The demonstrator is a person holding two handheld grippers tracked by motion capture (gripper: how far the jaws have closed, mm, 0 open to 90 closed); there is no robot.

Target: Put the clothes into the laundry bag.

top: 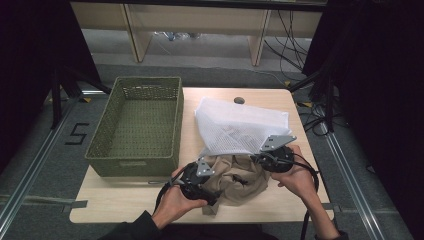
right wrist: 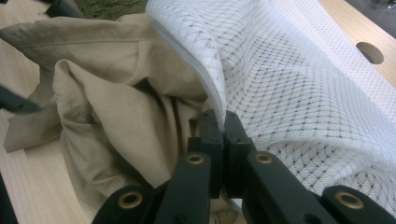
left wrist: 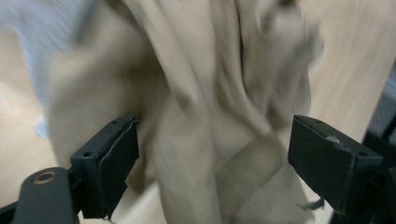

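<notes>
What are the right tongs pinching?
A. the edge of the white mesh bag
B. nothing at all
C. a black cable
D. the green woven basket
A: in the right gripper view the right tongs are shut on the edge of the white mesh bag, beside the crumpled beige cloth.

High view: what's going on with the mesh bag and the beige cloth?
A person works two claws at the table. The right claw is shut on the opening edge of the white mesh bag, holding it up. The left claw stands open around the beige garment, which lies partly in the bag's mouth. The green basket sits to the left.
</notes>
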